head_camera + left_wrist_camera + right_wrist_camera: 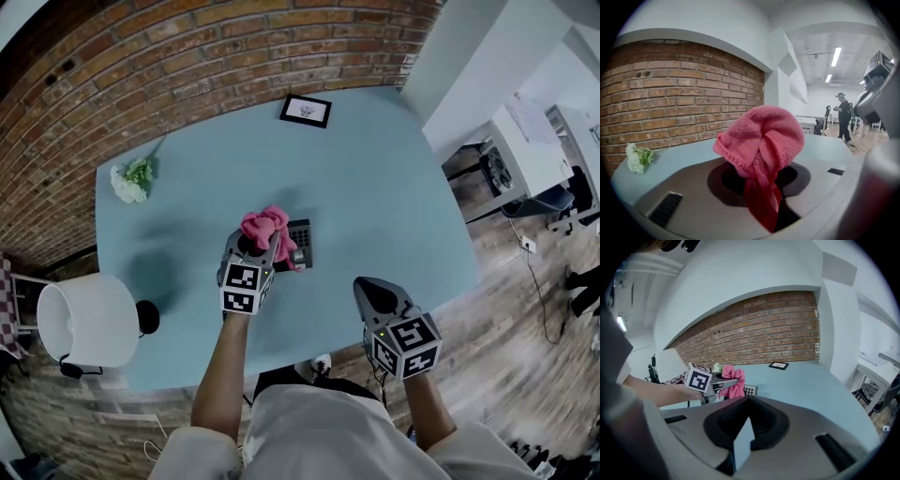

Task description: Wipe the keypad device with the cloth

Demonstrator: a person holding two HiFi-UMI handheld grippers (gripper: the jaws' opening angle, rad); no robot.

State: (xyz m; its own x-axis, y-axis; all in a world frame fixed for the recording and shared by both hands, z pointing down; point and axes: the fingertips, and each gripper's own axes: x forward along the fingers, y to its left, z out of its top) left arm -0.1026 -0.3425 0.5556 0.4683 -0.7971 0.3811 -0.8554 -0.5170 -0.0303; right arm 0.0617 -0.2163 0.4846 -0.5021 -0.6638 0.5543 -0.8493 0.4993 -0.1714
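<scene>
Keypad device: a small black keypad device with pale keys [301, 242] lies flat on the light blue table [394, 187], about midway between the left and right edges and nearer the near edge than the far one.
Cloth: a bunched pink knitted cloth [266, 227] hangs just over the keypad's left side. No view shows whether it touches the keys.
Left gripper: the left gripper [265, 240] is clamped on the cloth. Its own view shows the fabric pinched between the jaws, with the bulk mushrooming above them.
Right gripper: the right gripper [375, 294] is held back at the near edge, well apart from the keypad. Its jaws are pressed together with nothing between them.
Progress: the cloth is picked up and brought to the device, so the fetching part looks done. The wiping itself seems to be only at its start or early on, since most of the keypad's face lies uncovered to the right of the cloth.
Left to do: probably passing the cloth across the keys and the right part of the device.
Surroundings: a black-framed picture [306, 111] lies by the far edge, a white flower [129, 180] near the far left corner and a white-shaded lamp [89, 321] at the near left corner.
</scene>
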